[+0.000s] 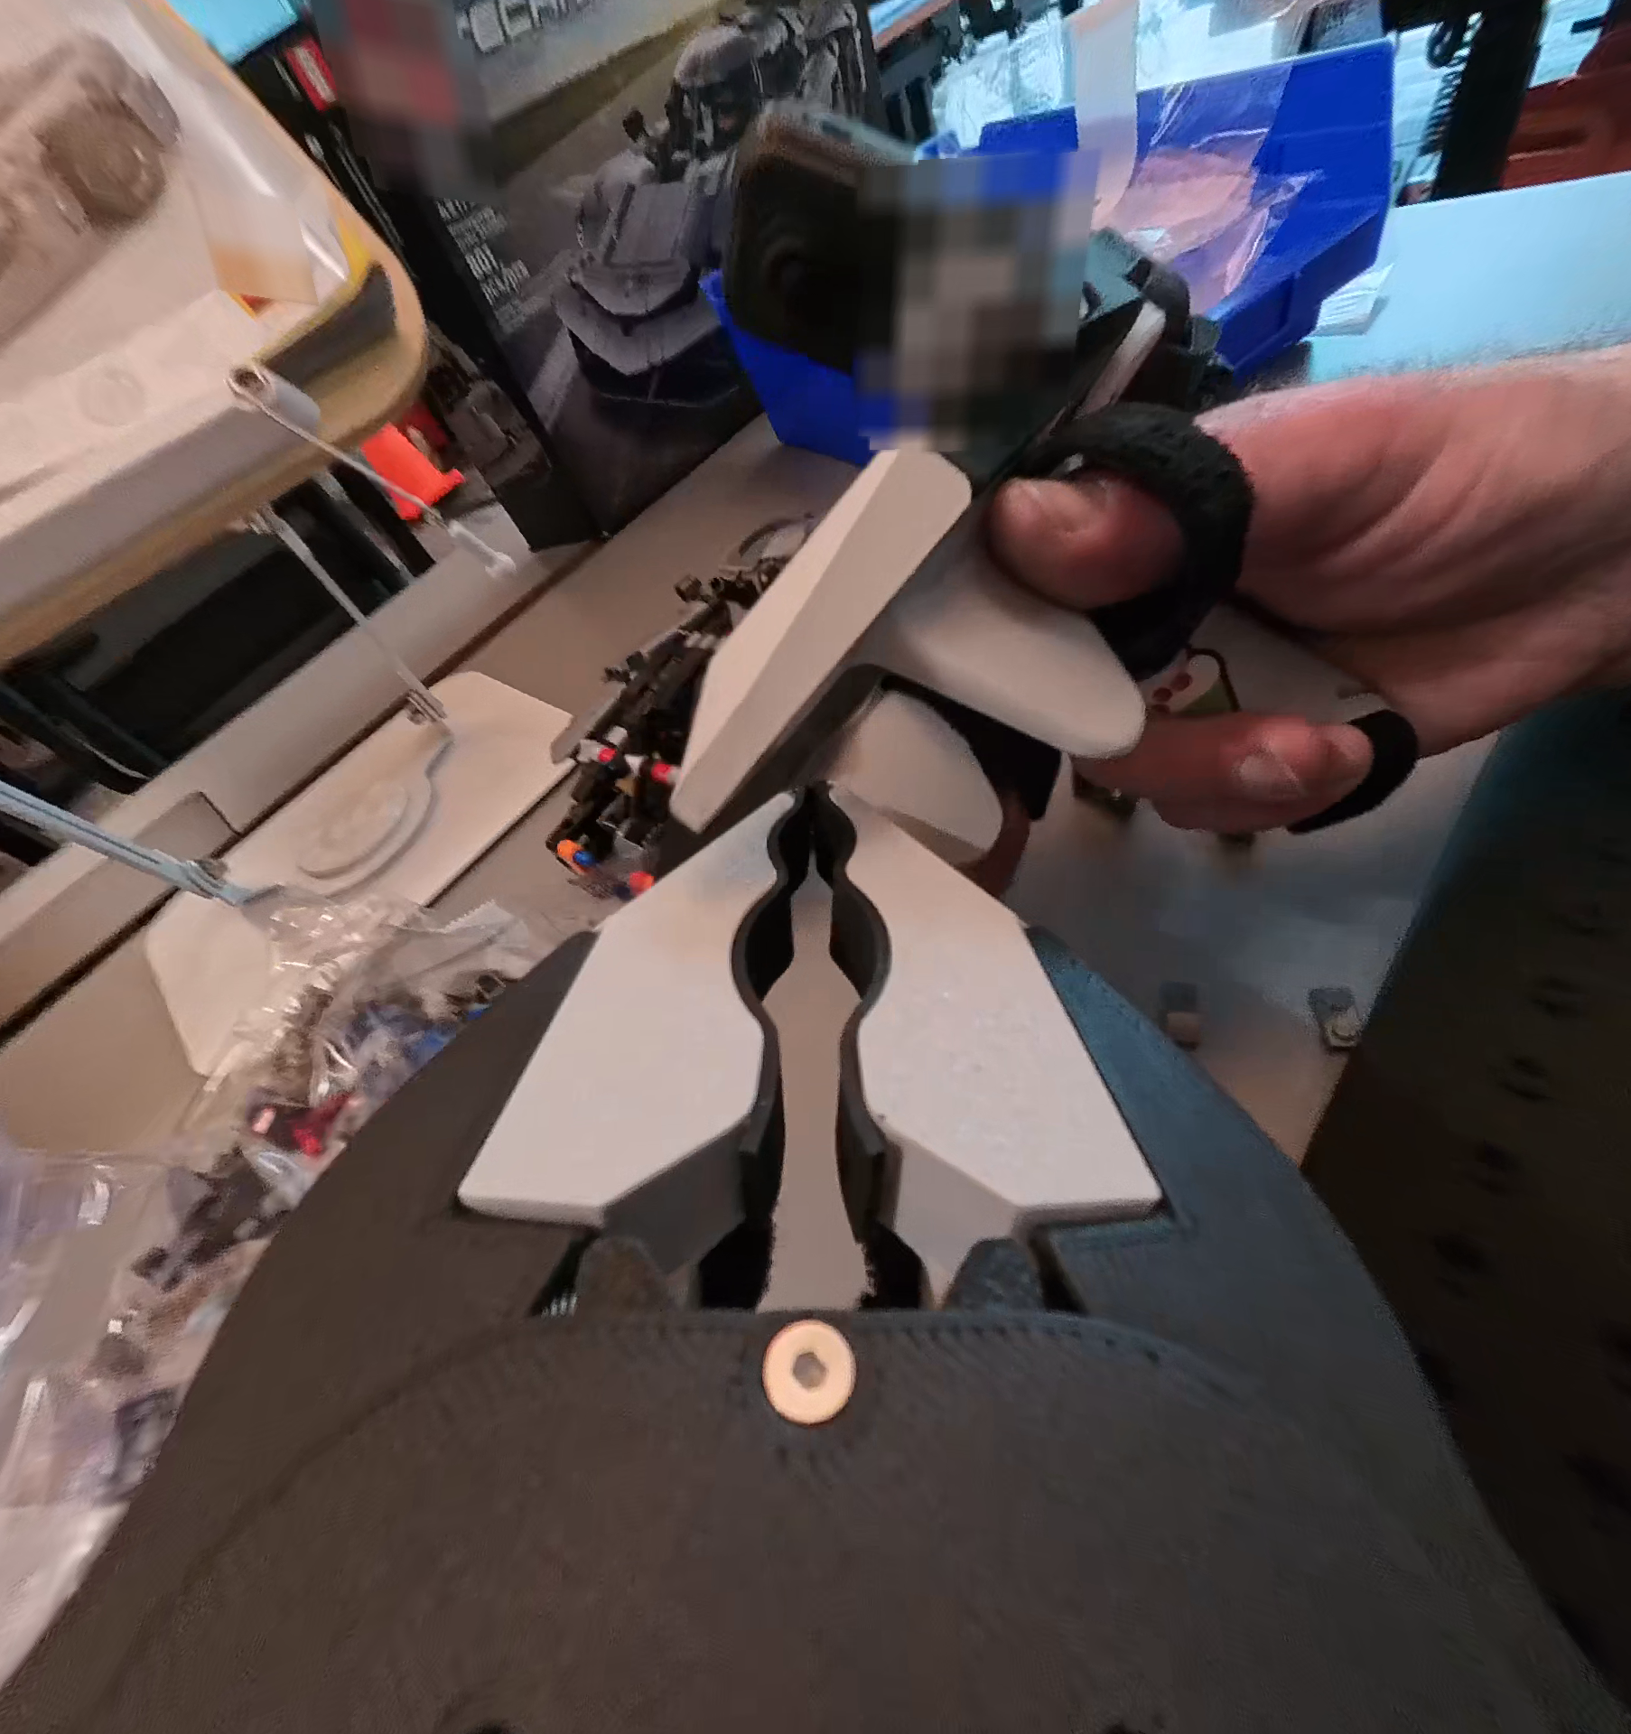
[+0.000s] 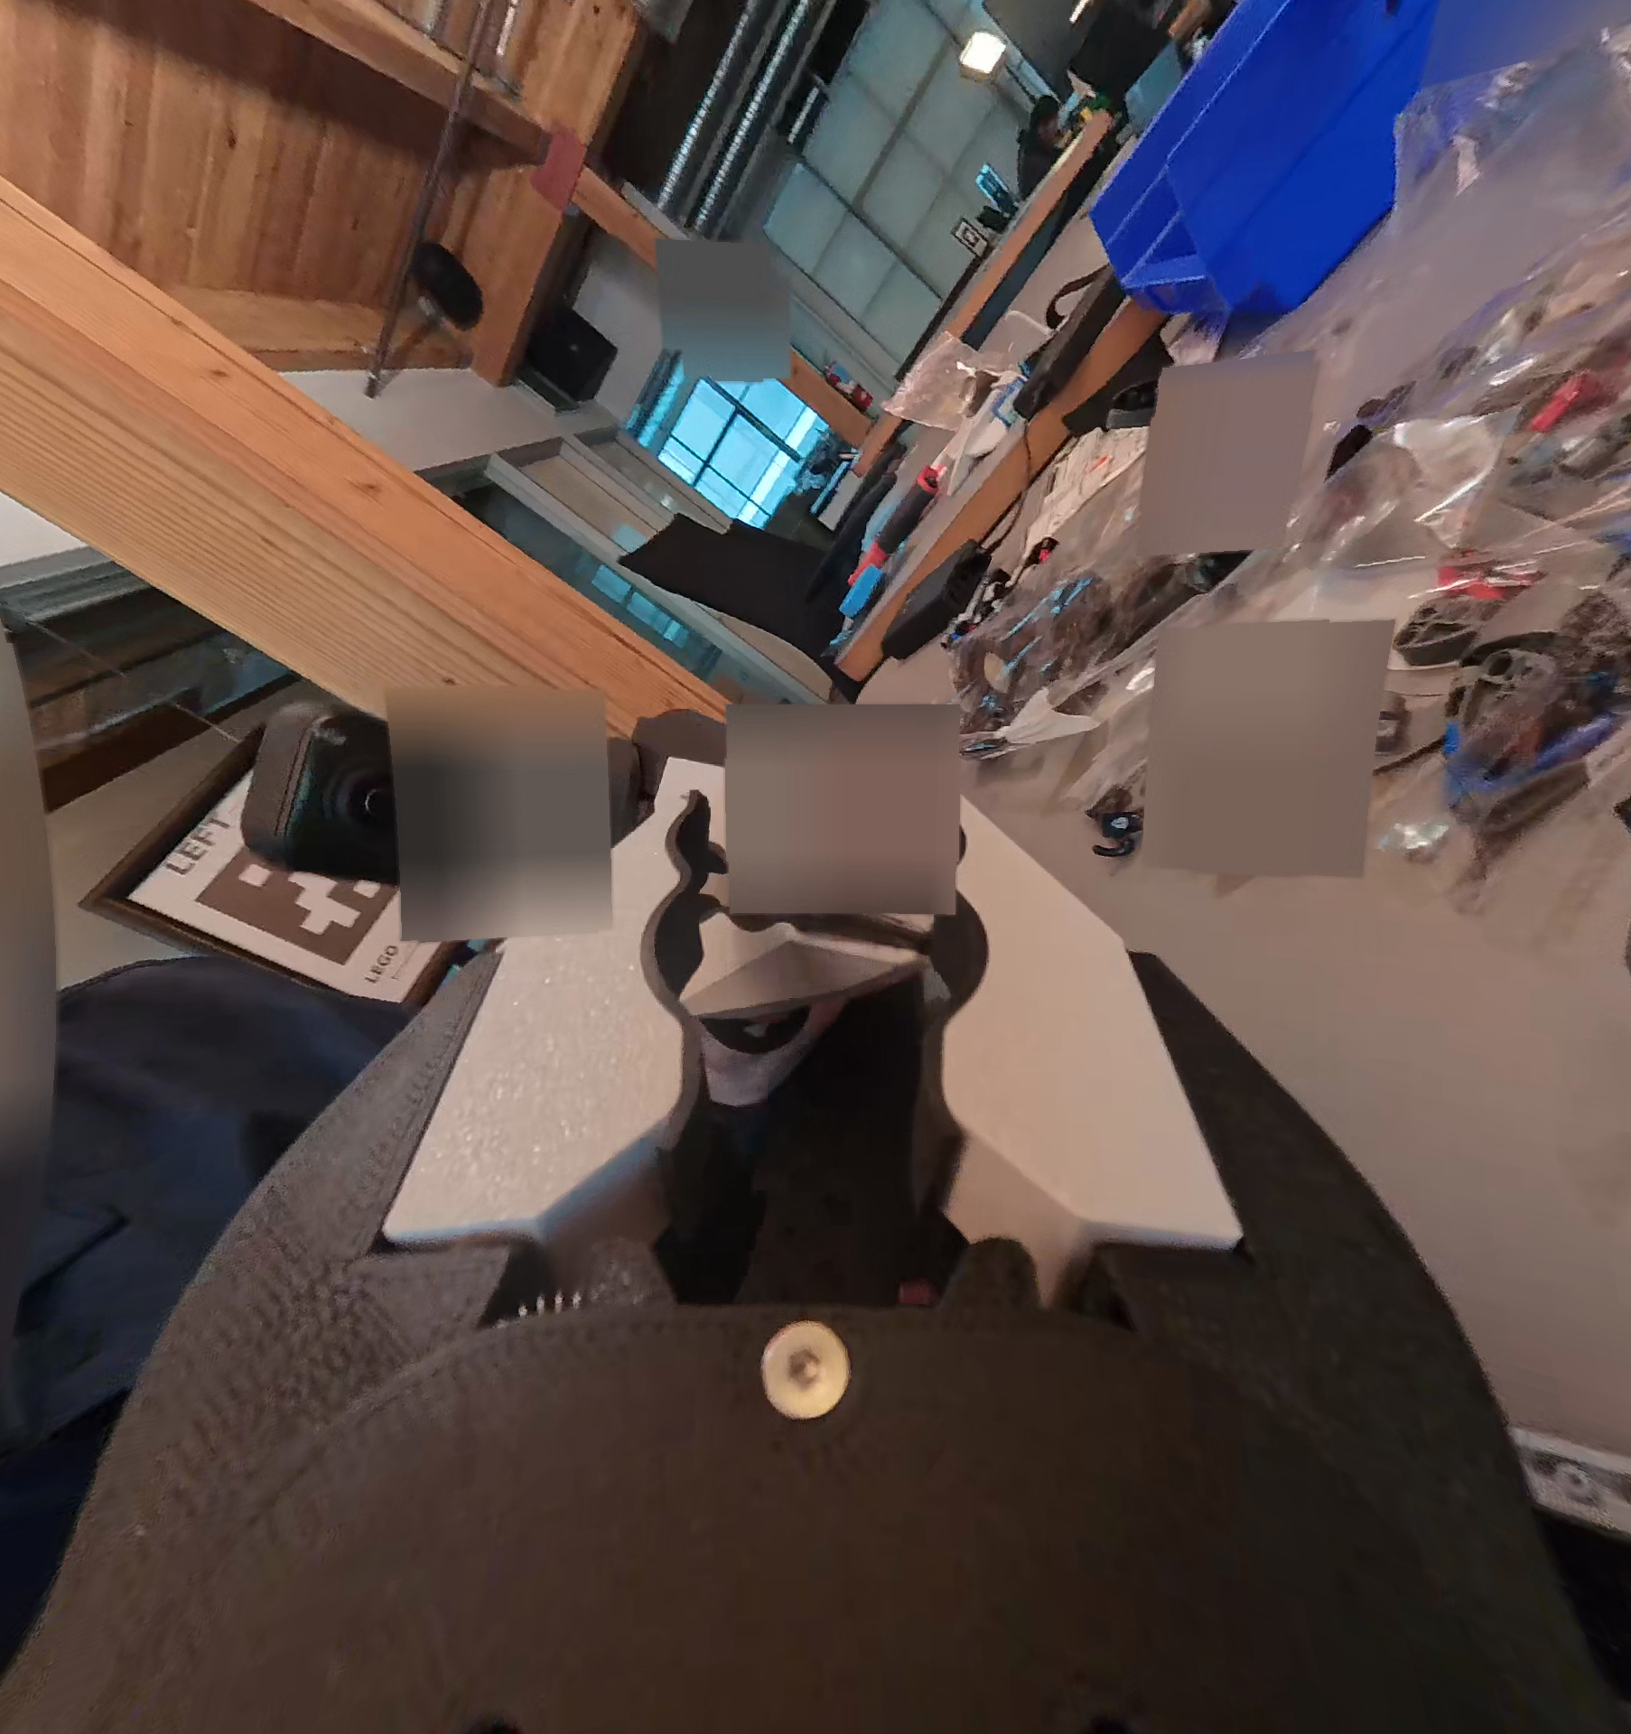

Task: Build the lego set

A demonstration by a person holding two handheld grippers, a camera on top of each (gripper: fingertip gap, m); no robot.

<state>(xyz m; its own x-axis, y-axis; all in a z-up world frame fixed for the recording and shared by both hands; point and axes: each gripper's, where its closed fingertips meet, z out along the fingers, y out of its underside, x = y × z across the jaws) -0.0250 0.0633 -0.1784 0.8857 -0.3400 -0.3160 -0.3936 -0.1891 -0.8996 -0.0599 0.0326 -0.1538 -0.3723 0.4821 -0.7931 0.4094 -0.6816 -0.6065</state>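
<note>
My left gripper (image 1: 813, 818) fills the foreground of the left wrist view, its white fingers (image 1: 662, 1051) closed to a narrow slit; I see nothing between them. A hand holds my right gripper (image 1: 826, 751) just beyond it, pointing back at the left one. In the right wrist view my right gripper (image 2: 826, 826) is open, and the left gripper's white fingertips (image 2: 793, 976) sit in the gap between its fingers. A partly built black lego model (image 1: 638, 751) with red and blue pins lies on the grey table (image 1: 530, 638) behind the grippers.
Clear bags of loose lego pieces lie at the left (image 1: 258, 1051) and across the table (image 2: 1525, 582). A dark lego box (image 1: 605, 244) stands at the back beside blue bins (image 1: 1281, 216). A white stand (image 1: 343, 826) sits on the table. A framed marker card (image 2: 258, 891) lies low left.
</note>
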